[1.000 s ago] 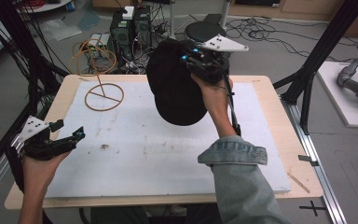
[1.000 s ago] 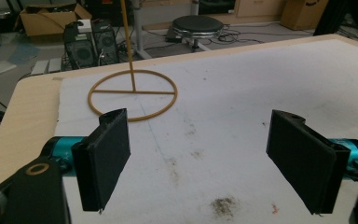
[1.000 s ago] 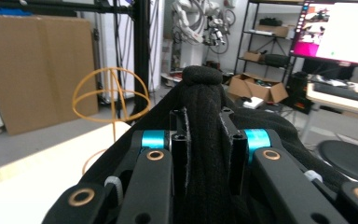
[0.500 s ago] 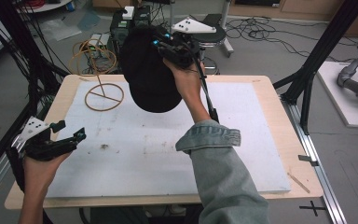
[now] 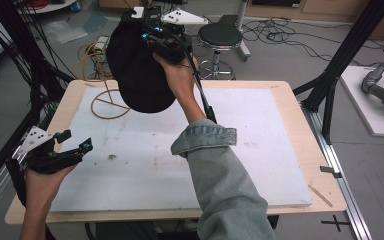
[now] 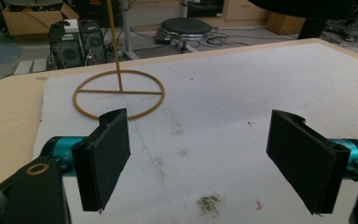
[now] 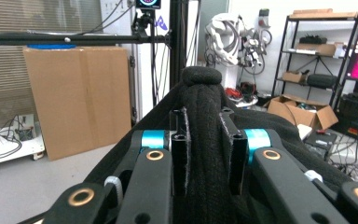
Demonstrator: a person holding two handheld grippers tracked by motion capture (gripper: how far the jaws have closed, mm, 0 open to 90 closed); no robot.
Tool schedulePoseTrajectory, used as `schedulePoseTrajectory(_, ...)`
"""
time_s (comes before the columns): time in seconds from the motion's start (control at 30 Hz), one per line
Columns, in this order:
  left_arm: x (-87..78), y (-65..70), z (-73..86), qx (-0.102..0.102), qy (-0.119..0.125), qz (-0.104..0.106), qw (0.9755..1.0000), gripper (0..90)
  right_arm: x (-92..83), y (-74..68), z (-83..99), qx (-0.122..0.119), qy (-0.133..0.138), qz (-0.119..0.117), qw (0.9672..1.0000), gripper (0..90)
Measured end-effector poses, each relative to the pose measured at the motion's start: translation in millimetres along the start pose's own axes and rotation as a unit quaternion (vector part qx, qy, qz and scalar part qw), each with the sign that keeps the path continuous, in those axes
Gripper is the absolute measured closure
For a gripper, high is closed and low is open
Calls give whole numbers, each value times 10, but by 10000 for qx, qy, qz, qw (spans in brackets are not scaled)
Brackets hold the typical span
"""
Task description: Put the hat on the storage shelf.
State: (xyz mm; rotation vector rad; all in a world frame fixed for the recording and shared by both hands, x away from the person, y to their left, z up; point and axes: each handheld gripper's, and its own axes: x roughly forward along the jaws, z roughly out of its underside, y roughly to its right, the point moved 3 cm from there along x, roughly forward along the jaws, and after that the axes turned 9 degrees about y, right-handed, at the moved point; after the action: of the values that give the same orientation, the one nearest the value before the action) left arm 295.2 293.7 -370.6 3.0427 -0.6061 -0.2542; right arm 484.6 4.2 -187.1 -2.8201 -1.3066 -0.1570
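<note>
The right tool [image 5: 152, 40] is pinching a black knitted hat [image 5: 137, 75] by a fold of its fabric, its two black jaws pressed tight on either side of a ridge of the knit, as the right gripper view makes plain [image 7: 204, 154]. The hat hangs in the air above the far left part of the table [image 5: 290, 95], its open bowl drooping below the grip, near the wire hat stand [image 5: 111, 102] whose ring base sits on the white mat [image 5: 240, 150]. Holding the hat high and by one edge seems meant to let it hang open, so that it can be lowered over the thin upright rod of the stand [image 6: 115, 46]. The left tool [image 5: 75, 145] rests low at the near left side of the table, its jaws spread wide with nothing between them [image 6: 205, 163], facing the stand's ring; I judge it waits there to steady the stand or to help draw the hat down onto the rod
</note>
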Motion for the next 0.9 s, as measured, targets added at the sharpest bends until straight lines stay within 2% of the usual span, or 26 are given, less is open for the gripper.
schedulePoseTrajectory(0.57,-296,-91,98,-24,-48,-234,9997,216,550,-235,-23,163,98,-296,9994,786)
schedulePoseTrajectory(0.9,-476,-162,124,-52,17,-410,9991,216,895,-399,-11,214,109,-458,9987,785)
